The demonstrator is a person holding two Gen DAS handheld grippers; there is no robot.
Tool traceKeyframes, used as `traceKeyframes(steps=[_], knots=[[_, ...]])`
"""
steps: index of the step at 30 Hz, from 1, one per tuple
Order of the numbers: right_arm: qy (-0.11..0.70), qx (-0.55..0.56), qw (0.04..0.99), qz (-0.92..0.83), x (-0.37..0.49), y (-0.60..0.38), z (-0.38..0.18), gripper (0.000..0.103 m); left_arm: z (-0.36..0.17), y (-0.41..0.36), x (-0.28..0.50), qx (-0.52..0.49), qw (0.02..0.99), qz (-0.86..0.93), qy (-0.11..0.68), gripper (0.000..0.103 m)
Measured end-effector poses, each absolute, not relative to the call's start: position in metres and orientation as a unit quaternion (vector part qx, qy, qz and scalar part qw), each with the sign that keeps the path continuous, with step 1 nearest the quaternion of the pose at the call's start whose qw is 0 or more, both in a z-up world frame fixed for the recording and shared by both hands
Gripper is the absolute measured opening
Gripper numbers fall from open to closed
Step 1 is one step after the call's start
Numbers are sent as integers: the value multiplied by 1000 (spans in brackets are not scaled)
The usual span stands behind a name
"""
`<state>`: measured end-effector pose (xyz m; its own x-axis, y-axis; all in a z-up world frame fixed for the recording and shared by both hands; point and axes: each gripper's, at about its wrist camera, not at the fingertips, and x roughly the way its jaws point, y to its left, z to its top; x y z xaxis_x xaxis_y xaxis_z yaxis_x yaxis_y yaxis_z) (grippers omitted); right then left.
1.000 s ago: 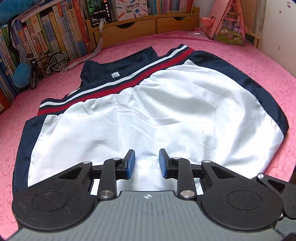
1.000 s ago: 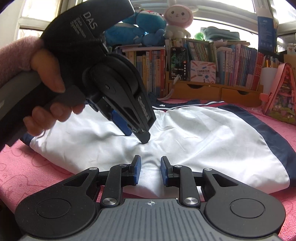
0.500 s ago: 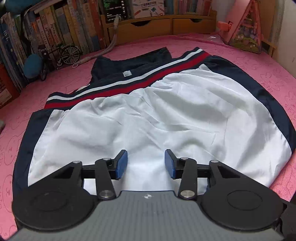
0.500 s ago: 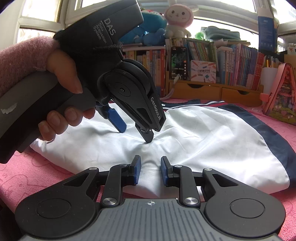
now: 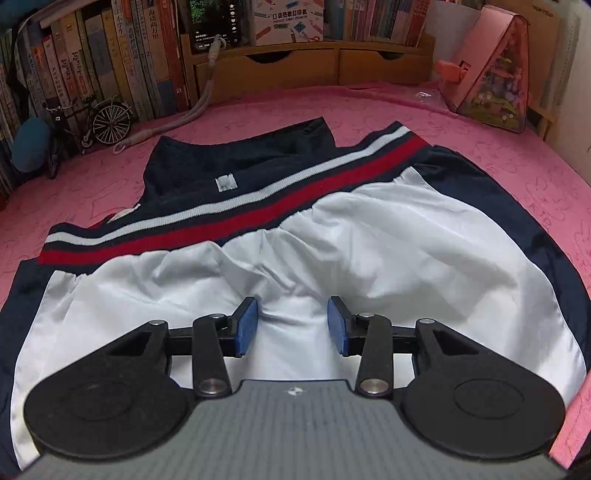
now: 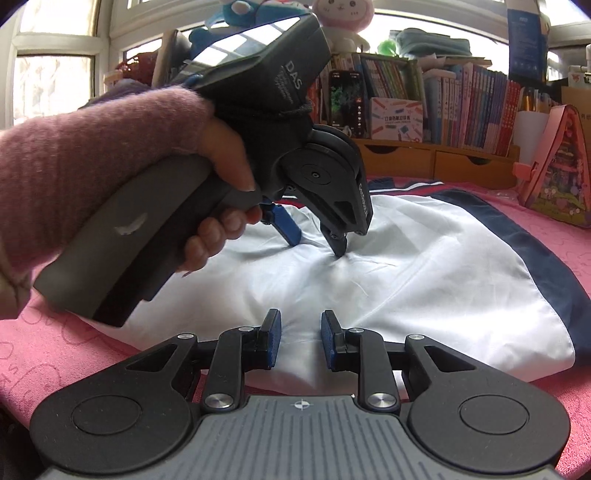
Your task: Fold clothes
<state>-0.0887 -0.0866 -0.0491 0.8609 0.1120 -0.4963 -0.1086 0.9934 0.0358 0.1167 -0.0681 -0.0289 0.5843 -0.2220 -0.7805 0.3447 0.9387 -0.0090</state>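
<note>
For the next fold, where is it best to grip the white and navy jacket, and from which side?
Probably the near white hem of the jacket, approached low from the near side. That edge lies free on the pink cloth, right before the open right gripper. The open left gripper presses on flat middle fabric, which offers no edge to pinch.

A room in a home, maybe a child's room.

Rows of books (image 5: 122, 70) fill the shelves along the wall, and soft toys (image 6: 341, 22) sit on top by a bright window (image 6: 55, 66). A little toy bicycle (image 5: 96, 122) stands by the books. A pink toy house (image 5: 495, 70) shaped like a triangle sits in the corner. Wooden drawers (image 5: 314, 70) are under the shelf, and a pink cloth (image 5: 480, 147) with drawings covers the surface.
</note>
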Motion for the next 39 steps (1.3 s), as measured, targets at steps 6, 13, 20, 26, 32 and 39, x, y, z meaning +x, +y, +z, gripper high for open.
traceKeyframes(steps=[6, 13, 20, 26, 32, 39], knots=[[258, 12, 964, 60, -91, -88, -49, 27, -29, -70, 154, 55, 893, -144, 422, 37], [250, 11, 965, 74, -92, -91, -51, 27, -11, -49, 107, 53, 919, -122, 371, 37], [197, -35, 978, 64, -104, -90, -53, 47, 4, -8, 2, 61, 959, -54, 271, 55], [184, -60, 976, 98, -108, -73, -54, 49, -23, 22, -26, 117, 954, 53, 271, 56], [188, -77, 976, 79, -105, -90, -57, 66, -49, 52, -54, 170, 935, 160, 268, 61], [209, 28, 974, 86, -102, -144, -44, 75, -62, 84, -65, 226, 908, 241, 258, 74]])
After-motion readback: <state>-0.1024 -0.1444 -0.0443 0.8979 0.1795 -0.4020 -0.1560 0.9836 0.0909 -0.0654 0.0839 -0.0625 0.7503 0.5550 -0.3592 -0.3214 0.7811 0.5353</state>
